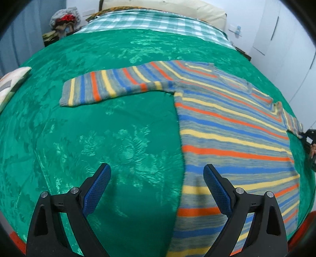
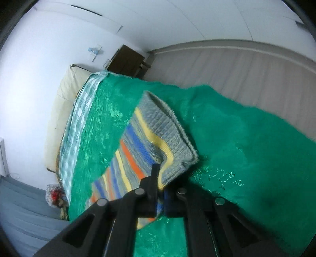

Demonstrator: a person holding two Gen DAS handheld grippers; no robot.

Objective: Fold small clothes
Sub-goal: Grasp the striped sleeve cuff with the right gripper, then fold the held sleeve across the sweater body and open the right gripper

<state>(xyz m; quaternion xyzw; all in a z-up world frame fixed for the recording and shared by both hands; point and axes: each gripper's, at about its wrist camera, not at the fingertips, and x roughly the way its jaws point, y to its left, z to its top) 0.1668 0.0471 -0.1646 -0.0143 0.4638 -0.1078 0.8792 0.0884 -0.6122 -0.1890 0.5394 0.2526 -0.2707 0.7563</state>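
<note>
- Left wrist view: the striped sweater (image 1: 227, 126) lies spread flat on the green bedspread (image 1: 79, 128), its body on the right half of the bed and one sleeve (image 1: 110, 87) stretched out to the left.
- Its stripes run grey, blue, yellow and orange; the hem lies nearest the camera and the neck at the far end.
- Left gripper (image 1: 157, 178) hangs over the near hem with its fingers wide apart and nothing between them; the right finger (image 1: 217, 191) is above the sweater's left edge, the left finger (image 1: 96, 189) above bare bedspread.
- Right wrist view: the right gripper (image 2: 161, 178) has its fingers clamped together on the other sleeve's cuff (image 2: 167, 134), whose grey ribbed end is lifted above the bedspread.
- At the far right edge of the left wrist view that same gripper shows, dark, at the sleeve's end.
- Beyond the bedspread lie a green-checked sheet (image 1: 150, 21) and a cream pillow (image 1: 177, 9) at the far end of the bed.
- White walls surround the bed.
</note>
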